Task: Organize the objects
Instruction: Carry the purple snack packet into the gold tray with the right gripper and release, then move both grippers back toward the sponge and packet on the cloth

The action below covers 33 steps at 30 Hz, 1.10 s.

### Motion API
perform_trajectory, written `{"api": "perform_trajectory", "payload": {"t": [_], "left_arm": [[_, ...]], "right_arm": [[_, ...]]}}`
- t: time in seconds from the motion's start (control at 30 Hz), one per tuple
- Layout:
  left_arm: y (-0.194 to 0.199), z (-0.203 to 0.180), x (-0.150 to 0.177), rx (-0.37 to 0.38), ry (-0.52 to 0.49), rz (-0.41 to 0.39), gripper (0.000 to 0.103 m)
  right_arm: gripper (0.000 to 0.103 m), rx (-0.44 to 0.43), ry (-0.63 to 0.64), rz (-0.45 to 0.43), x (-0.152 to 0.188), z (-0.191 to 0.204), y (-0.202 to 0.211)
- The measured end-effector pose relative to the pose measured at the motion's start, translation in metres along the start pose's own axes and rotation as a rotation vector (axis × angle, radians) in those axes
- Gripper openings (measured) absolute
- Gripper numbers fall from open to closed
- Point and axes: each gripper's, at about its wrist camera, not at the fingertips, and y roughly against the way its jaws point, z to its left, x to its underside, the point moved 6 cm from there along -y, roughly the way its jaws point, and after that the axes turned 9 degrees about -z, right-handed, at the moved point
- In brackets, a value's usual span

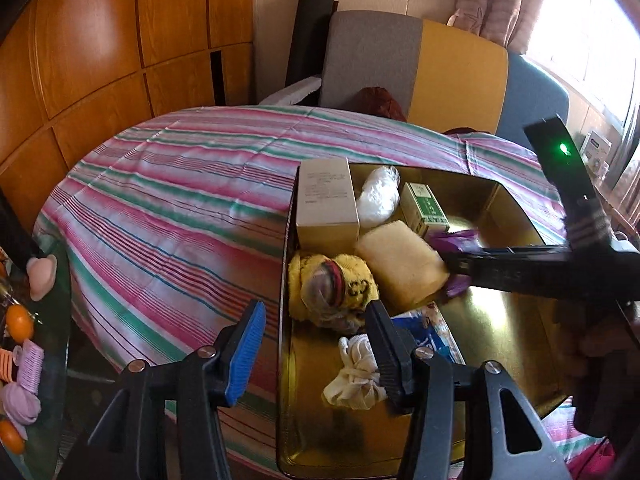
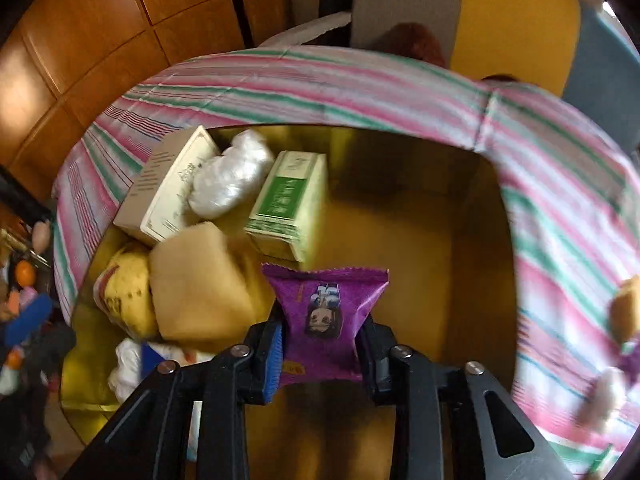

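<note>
Right wrist view looks into the gold tin (image 2: 460,208) on the table (image 2: 560,200): beige box (image 2: 168,196), white bag (image 2: 232,184), green box (image 2: 288,204), tan sponge (image 2: 196,284) and yellow plush (image 2: 128,300). Motion blurs its edges. Right gripper (image 2: 322,340) pinches the purple packet (image 2: 328,312) above the tin; left gripper (image 1: 316,344) hovers, jaws spread.

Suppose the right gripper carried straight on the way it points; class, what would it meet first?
Probably the green-and-white box. The right gripper, shut on the purple snack packet, points over the gold tray toward it; depth is unclear, so it might pass above.
</note>
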Motion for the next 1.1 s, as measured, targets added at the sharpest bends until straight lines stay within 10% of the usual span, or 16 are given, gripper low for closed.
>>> {"api": "perform_trajectory", "payload": {"t": [0.5, 1.1], "left_arm": [[0.009, -0.022, 0.003, 0.023, -0.050, -0.006, 0.052], [0.028, -0.070, 0.000, 0.068, -0.175, -0.025, 0.052]], "right_arm": [[0.093, -0.053, 0.014, -0.163, 0.009, -0.010, 0.062], [0.100, 0.214, -0.085, -0.272, 0.049, -0.159, 0.163]]}}
